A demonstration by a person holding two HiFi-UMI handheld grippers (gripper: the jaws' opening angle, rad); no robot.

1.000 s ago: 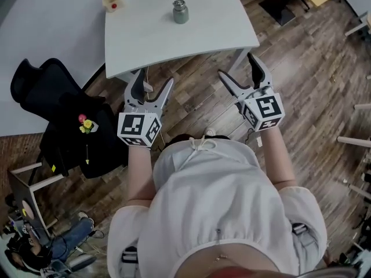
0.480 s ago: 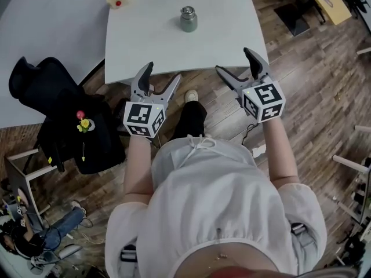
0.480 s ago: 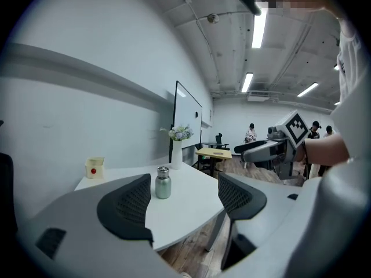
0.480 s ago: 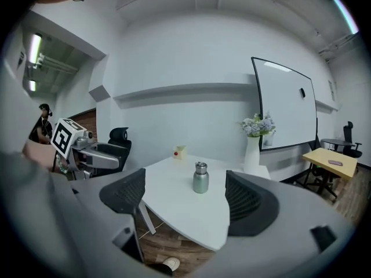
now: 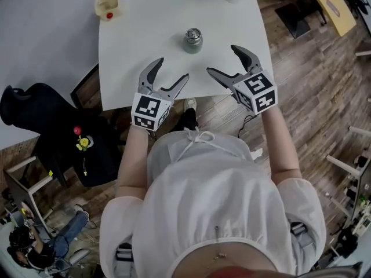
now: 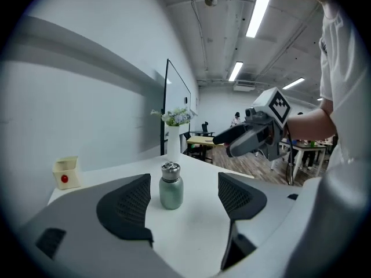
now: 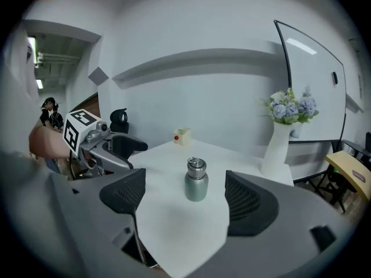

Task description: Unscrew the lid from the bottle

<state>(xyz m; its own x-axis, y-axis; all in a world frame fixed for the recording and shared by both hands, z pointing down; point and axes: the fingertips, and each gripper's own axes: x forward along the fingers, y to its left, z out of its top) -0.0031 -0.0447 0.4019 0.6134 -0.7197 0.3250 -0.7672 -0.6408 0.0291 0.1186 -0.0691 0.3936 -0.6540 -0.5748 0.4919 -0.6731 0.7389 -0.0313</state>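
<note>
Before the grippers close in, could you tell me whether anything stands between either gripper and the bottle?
Nothing visible does. Only bare table lies between the bottle and the open left gripper and right gripper; the box and vase stand well aside.

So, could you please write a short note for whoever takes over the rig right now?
The left hand-held gripper is open and empty, over the near edge of the table, short of the bottle.
The right hand-held gripper is open and empty too, over the same edge, to the bottle's right.
The bottle stands upright on the table just beyond both grippers, and neither touches it. The lid is on.
Done: nothing on the bottle yet.
Left: probably hold the body with one gripper, grip the lid with the other, unscrew it and lift it off.
</note>
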